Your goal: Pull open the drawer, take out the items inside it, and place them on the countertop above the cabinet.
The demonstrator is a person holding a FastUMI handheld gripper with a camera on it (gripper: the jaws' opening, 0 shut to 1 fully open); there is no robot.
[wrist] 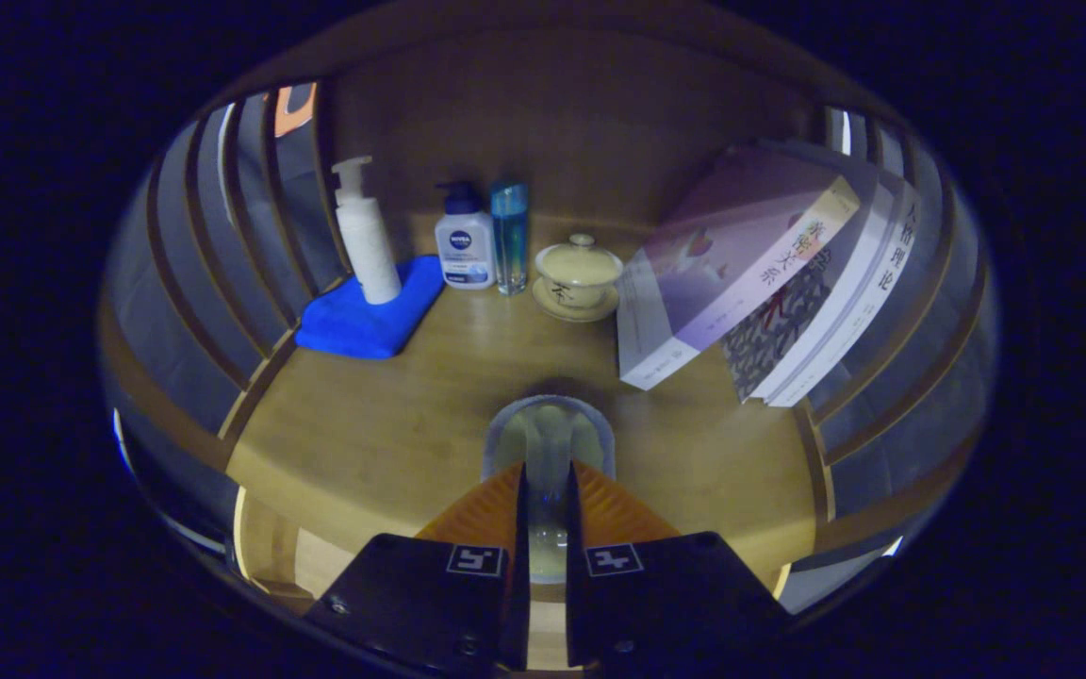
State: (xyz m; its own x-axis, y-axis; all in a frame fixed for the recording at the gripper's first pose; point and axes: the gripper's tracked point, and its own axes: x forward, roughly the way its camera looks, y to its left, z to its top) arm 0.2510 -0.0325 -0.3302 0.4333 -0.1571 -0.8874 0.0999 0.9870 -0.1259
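Tool (548, 471) pinched on clear cup (549, 436) at countertop's (392, 424) front edge.

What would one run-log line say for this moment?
gripper: shut on clear glass cup | location: over countertop | ahead: lidded teacup, books

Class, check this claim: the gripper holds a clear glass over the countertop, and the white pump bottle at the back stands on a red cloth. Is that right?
Not quite. In the gripper view, the white pump bottle stands on a blue cloth, not a red one. The rest holds: the gripper has its fingers closed on a clear glass over the countertop.
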